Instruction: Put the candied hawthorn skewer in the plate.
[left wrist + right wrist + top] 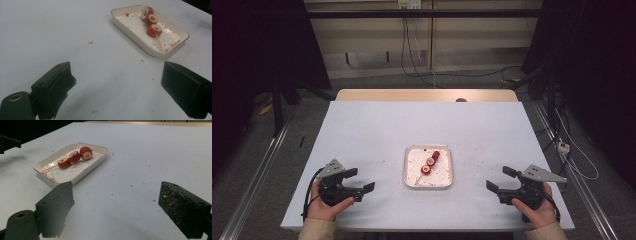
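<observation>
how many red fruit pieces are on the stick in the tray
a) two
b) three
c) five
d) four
b: three hollowed red fruit pieces sit in a row on the stick, which lies in the white tray; the right gripper view shows the same three.

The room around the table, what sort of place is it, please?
Probably a lab or recording setup, not a kitchen: dark curtains hang at both sides, cables run down the back wall, and metal rails flank the white table with its small food tray.
</observation>
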